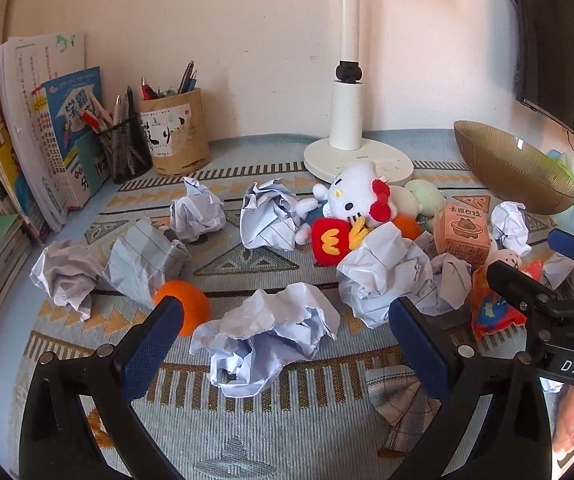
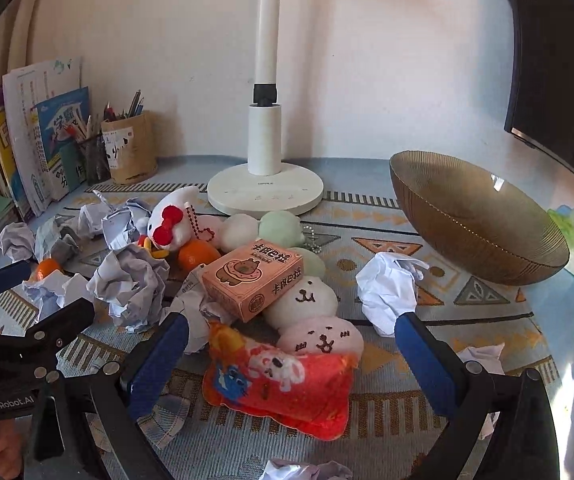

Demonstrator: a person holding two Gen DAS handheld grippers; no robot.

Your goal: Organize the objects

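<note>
Several crumpled paper balls lie on the patterned cloth. My left gripper [image 1: 285, 316] is open, its fingers on either side of one paper ball [image 1: 265, 336], not touching it. An orange [image 1: 191, 310] sits behind its left finger. My right gripper [image 2: 291, 332] is open around a red-orange plush pouch [image 2: 283, 388] and a pink plush bun [image 2: 321, 338]. A pink box [image 2: 257, 280] leans on a white plush bun [image 2: 307, 300]. A Hello Kitty plush [image 1: 357, 196] lies mid-table. A white paper ball [image 2: 387, 290] sits by the right finger. The right gripper also shows in the left wrist view [image 1: 535, 264].
An amber glass bowl [image 2: 475, 220] leans at the right. A white lamp base [image 2: 265, 194] stands at the back. Two pen holders [image 1: 175, 136] and books [image 1: 43, 128] stand at the back left. A dark monitor [image 2: 559, 60] hangs at the right.
</note>
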